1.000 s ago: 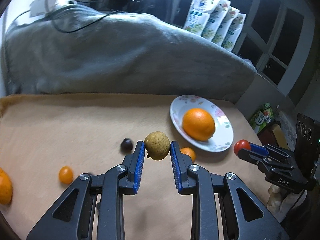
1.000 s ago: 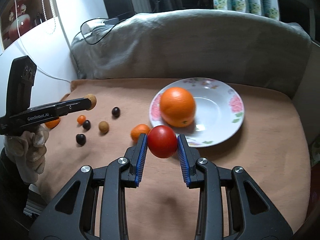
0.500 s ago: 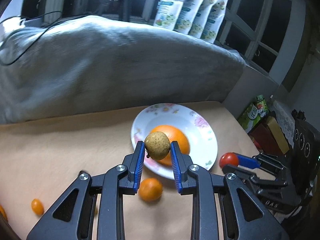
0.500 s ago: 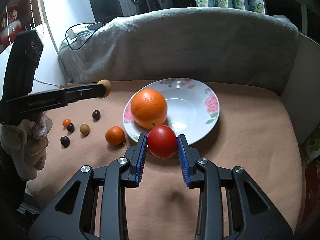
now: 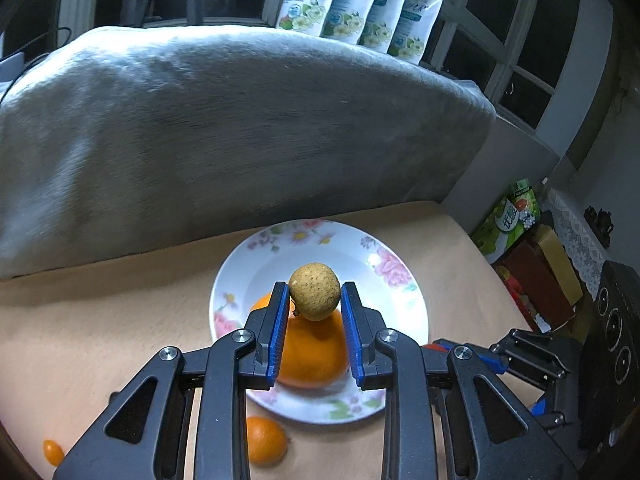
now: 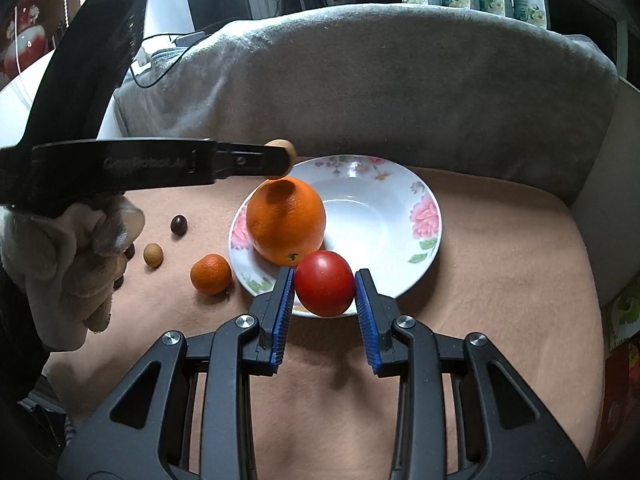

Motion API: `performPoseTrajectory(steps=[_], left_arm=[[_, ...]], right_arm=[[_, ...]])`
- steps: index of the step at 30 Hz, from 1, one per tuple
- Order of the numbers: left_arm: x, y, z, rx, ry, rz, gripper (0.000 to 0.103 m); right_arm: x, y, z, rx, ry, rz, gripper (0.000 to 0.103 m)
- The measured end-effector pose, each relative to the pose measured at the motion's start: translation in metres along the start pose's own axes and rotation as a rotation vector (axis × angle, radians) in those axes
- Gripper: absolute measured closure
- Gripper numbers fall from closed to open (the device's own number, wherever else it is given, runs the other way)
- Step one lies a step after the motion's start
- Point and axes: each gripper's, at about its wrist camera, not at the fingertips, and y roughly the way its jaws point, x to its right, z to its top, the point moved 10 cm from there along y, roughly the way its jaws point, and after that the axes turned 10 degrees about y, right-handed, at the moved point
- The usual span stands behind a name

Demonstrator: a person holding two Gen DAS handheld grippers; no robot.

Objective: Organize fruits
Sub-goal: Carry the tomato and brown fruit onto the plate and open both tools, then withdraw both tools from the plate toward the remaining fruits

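A: Where does the fruit stand?
B: The big orange (image 6: 285,220) lies on the left part of the flowered plate (image 6: 400,216). The left gripper (image 5: 314,300) pinches a small tan speckled fruit (image 5: 314,297) between its blue pads, held in the air over the orange. The right gripper (image 6: 324,285) clamps a red tomato (image 6: 325,283) at the plate's near rim.

A: And off the plate?
B: A mandarin (image 6: 211,273) sits just beside the plate's left edge on the tan cloth (image 6: 500,264). Farther left lie a tan nut-like fruit (image 6: 153,255) and a dark round one (image 6: 178,225), well apart from the plate. In the left wrist view a tiny orange fruit (image 5: 53,452) lies at the far left.

A: Any writing?
B: The left gripper's arm carries pale lettering, too blurred to read surely. The white pouches (image 5: 356,0) behind the grey blanket (image 5: 240,128) and a green carton (image 5: 508,216) bear print I cannot make out.
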Motion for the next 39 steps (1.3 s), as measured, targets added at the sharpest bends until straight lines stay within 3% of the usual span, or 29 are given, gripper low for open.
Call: performPoseTrajectory(steps=[6, 9, 10, 11, 21, 24, 34, 39], left_arm=[[0.005, 0.014, 0.002, -0.034, 0.007, -0.025, 0.078], [0.008, 0.019, 0.002, -0.054, 0.020, -0.035, 0.058], [0.008, 0.019, 0.002, -0.058, 0.021, -0.028, 0.049], [0.007, 0.019, 0.002, -0.057, 0.018, -0.019, 0.048], [0.003, 0.004, 0.011, -0.010, 0.025, 0.025, 0.048], [0.001, -0.005, 0.013, 0.011, 0.016, 0.034, 0.048], [-0.002, -0.035, 0.011, 0.063, 0.029, 0.078, 0.033], [0.002, -0.059, 0.009, 0.109, 0.039, 0.101, 0.030]], right_arm=[[0.000, 0.004, 0.000, -0.001, -0.011, 0.005, 0.070], [-0.001, 0.003, 0.001, 0.010, -0.021, 0.004, 0.063], [-0.001, 0.000, 0.002, 0.019, -0.022, 0.003, 0.052], [-0.001, -0.002, 0.003, 0.030, -0.023, 0.004, 0.044], [0.004, -0.027, 0.011, 0.076, 0.021, 0.017, 0.035], [0.007, -0.037, 0.012, 0.096, 0.041, 0.019, 0.026], [0.002, -0.048, 0.011, 0.112, 0.057, 0.001, 0.025], [-0.001, -0.057, 0.011, 0.133, 0.065, -0.008, 0.024]])
